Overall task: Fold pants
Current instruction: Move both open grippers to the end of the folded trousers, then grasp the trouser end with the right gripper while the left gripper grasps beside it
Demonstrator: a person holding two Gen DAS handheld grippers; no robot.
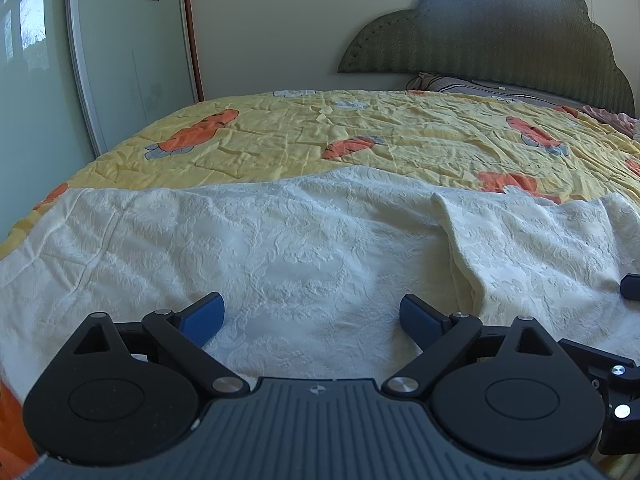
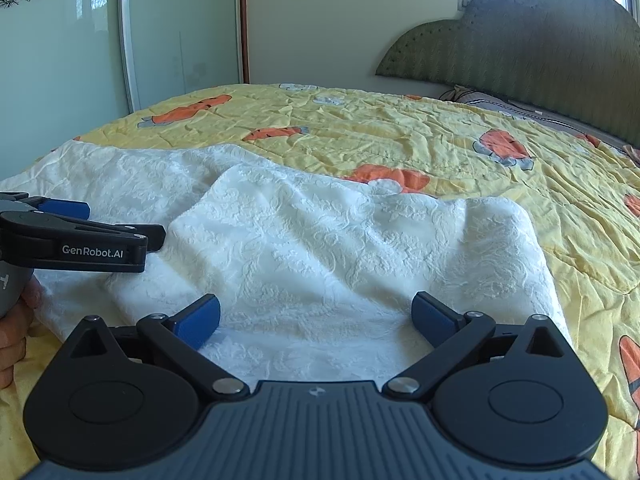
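- The pants (image 1: 280,248), made of white fabric with an embossed floral pattern, are spread across the near part of the bed, on a yellow quilt (image 1: 380,132) printed with orange carrots.
- The left tool (image 1: 312,320) is held low over the white fabric with its blue pads (image 1: 202,318) spread wide apart; nothing is gripped between them.
- The right tool (image 2: 316,320) is likewise seen with its pads (image 2: 434,320) set wide apart and nothing pinched, just above the cloth.
- In the right wrist view a folded-over layer of the pants (image 2: 360,240) is seen lying on top of the flatter layer, with its far right corner rounded against the quilt (image 2: 480,128).
- In the left wrist view that layer's edge is seen as a raised fold (image 1: 460,248) to the right of the tool.
- The left tool (image 2: 80,232) is also seen side-on at the left edge of the right wrist view; whether it touches the fabric cannot be told from there.
- A green padded headboard (image 1: 500,32) is seen at the far right of the bed, and glass sliding doors (image 2: 60,60) at the left.
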